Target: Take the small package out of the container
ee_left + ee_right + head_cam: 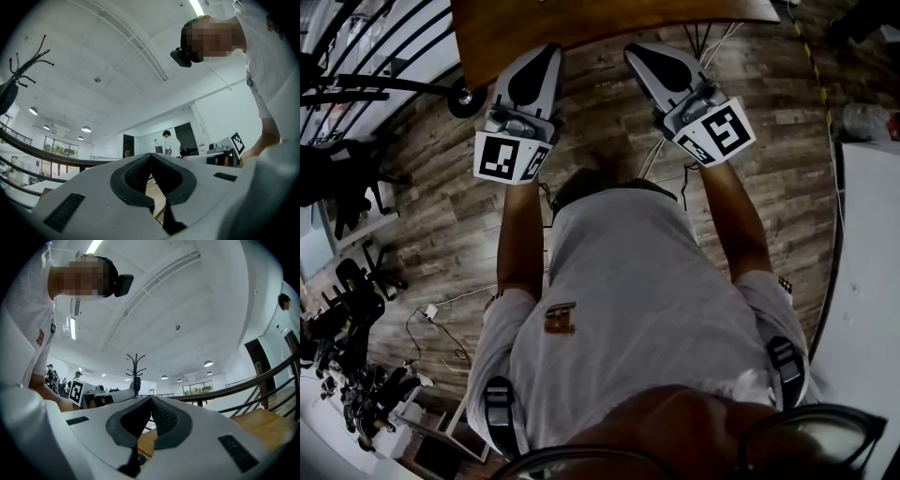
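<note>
Neither the small package nor the container shows in any view. In the head view my left gripper [548,52] and right gripper [633,49] are held out side by side in front of the person's body, tips at the near edge of a brown wooden table [581,23]. Both point upward and away. In the left gripper view the left gripper [151,155] has its dark pads meeting at the tip, with nothing between them. In the right gripper view the right gripper [151,398] is closed the same way and is empty. Ceiling fills both gripper views.
Wood-plank floor [441,225] lies below, with cables on it. A black railing [375,84] runs at the left and a white surface [872,262] stands at the right. A coat rack [135,366] and a distant person [167,140] stand in the room.
</note>
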Demonstrator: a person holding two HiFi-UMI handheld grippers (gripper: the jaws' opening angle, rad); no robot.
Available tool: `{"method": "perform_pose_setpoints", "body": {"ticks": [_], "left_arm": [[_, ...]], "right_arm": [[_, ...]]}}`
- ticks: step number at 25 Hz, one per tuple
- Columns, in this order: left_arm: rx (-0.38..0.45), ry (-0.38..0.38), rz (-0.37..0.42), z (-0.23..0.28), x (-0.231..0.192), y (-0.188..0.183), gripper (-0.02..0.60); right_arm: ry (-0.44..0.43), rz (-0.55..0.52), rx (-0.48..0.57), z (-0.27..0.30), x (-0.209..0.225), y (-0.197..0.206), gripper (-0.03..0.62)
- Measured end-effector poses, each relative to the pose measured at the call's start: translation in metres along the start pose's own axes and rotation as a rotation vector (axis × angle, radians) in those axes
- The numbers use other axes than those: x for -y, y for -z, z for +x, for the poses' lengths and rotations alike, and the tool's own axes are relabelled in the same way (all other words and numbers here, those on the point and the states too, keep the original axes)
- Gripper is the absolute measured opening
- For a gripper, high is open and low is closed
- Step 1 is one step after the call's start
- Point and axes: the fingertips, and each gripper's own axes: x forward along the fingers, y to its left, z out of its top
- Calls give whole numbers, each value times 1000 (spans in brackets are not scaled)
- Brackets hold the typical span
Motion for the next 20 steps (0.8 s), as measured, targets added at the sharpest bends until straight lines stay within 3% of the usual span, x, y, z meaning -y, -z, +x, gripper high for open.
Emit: {"method": "perform_pose_setpoints", "body": {"ticks": [11,20], "left_arm": [[16,9,17,30,-26,8,18],[30,21,10,78,-84,32,18]], "right_arm": [[-7,-14,-7,21,30,9,32],[5,-33,-19,70,86,22,32]]}}
